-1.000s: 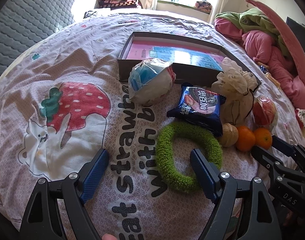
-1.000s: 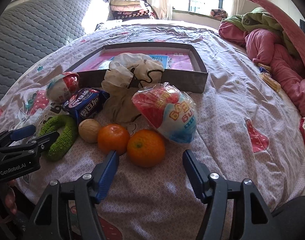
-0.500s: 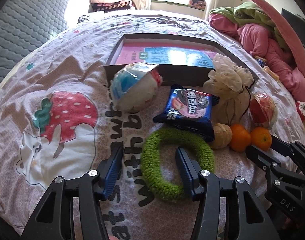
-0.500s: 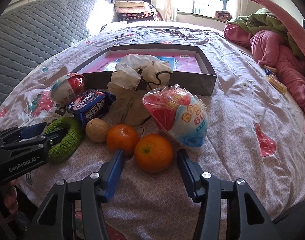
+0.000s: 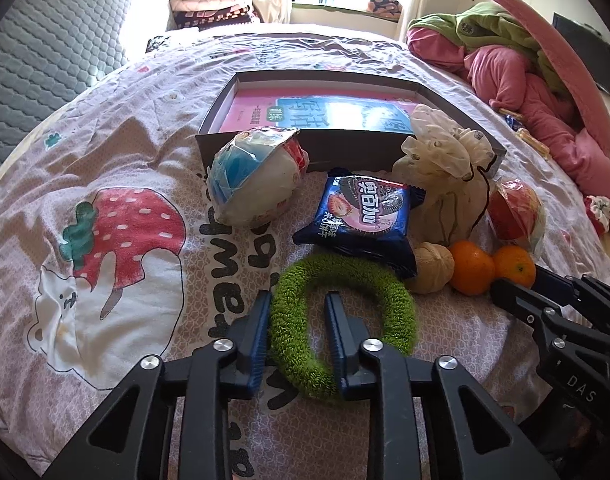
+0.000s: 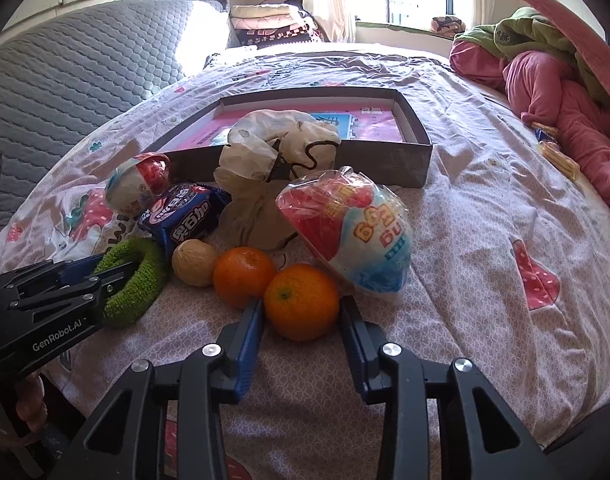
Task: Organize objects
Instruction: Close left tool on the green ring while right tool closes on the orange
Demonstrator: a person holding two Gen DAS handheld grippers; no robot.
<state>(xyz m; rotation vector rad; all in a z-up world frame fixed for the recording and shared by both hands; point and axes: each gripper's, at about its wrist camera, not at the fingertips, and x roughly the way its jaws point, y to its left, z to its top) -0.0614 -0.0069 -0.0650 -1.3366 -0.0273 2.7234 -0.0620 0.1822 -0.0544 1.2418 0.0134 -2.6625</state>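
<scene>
Between the left fingers (image 5: 252, 340) sits a fuzzy, matt green ring (image 5: 389, 304) of rough yarn. Between the right fingers (image 6: 247, 336), an orange (image 6: 301, 300) with dimpled, slightly shiny peel. Beyond them, glossy plastic wrappers (image 6: 357, 232) and a matt cardboard box (image 6: 385, 160) on printed cotton bedsheet (image 5: 105, 160).

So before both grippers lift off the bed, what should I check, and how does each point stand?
1. Left gripper fingers straddle one side of the green ring, one finger inside the hole; jaws have just been closing: ok.
2. Right gripper fingers either side of the nearer orange, jaws just closing: ok.
3. Pads pressing firmly on each thing: cannot tell.
4. Cookie packet overlaps the ring's far edge and may drag: not ok.
5. Second orange touches the nearer one and may roll: not ok.
6. Box open, room inside: ok.
</scene>
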